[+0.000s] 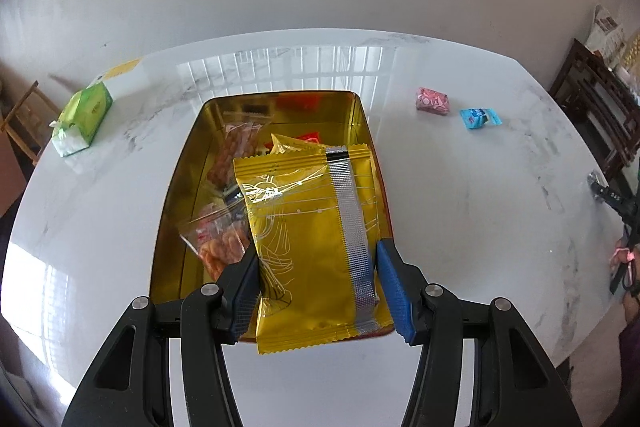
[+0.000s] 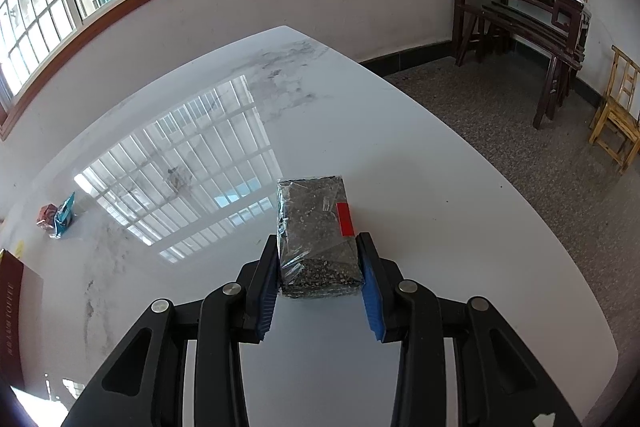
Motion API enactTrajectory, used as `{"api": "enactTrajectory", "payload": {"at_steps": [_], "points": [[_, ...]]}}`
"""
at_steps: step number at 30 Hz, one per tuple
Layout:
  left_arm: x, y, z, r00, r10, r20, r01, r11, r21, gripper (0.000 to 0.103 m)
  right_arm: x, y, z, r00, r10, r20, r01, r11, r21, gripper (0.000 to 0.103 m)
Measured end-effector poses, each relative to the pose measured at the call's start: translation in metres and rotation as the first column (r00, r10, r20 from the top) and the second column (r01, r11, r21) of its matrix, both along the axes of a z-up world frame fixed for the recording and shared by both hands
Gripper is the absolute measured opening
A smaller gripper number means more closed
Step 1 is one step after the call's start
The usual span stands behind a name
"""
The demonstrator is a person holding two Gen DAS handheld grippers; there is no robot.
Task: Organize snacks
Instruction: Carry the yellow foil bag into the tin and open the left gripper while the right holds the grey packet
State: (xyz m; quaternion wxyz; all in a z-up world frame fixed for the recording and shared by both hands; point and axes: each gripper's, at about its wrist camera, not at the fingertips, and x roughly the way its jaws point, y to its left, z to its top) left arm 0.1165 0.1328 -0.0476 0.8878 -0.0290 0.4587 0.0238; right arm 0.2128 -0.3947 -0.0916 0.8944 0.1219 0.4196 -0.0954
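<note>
My left gripper [image 1: 316,251] is shut on a yellow foil snack packet [image 1: 304,227] with a silver seam, held over the near end of an open gold tin [image 1: 180,163]. Inside the tin lie clear bags of orange snacks [image 1: 224,239] and another yellow packet [image 1: 292,145]. My right gripper [image 2: 318,243] is shut on a dark speckled snack block [image 2: 316,227] in clear wrap with a red label, low over the white marble table [image 2: 400,167]. A pink packet [image 1: 433,101] and a blue packet [image 1: 478,117] lie on the table, right of the tin.
A green tissue pack [image 1: 82,119] lies at the table's far left. A dark red box lid [image 2: 12,307] shows at the left edge of the right wrist view. Beyond the table's right edge stand a dark wooden side table [image 2: 520,11] and a wooden chair [image 2: 616,115].
</note>
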Motion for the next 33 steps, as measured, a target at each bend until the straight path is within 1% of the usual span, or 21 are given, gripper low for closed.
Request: {"api": "enactTrajectory", "payload": {"at_steps": [4,11,23,29,33], "points": [[0.004,0.0,-0.007,1.0,0.003,-0.003,-0.003,1.0,-0.006,0.056,0.0,-0.001,0.0,1.0,0.0,0.0,0.0,1.0,-0.001,0.035],[0.006,-0.007,-0.013,1.0,-0.009,-0.002,0.009,1.0,0.024,0.056,0.0,0.0,0.0,1.0,0.007,-0.002,-0.007,1.0,-0.005,0.035],[0.007,-0.012,-0.021,1.0,-0.014,-0.009,0.015,0.999,0.049,0.056,0.0,0.0,0.0,1.0,0.014,-0.004,-0.014,1.0,-0.007,0.035],[0.006,-0.016,-0.026,1.0,-0.021,-0.018,0.023,0.997,0.076,0.056,0.0,-0.001,0.0,1.0,0.015,-0.004,-0.015,1.0,-0.008,0.035],[0.004,-0.017,-0.024,1.0,-0.02,-0.001,0.02,0.995,0.101,0.057,0.0,-0.001,0.0,1.0,0.015,-0.004,-0.015,1.0,-0.008,0.035]]}}
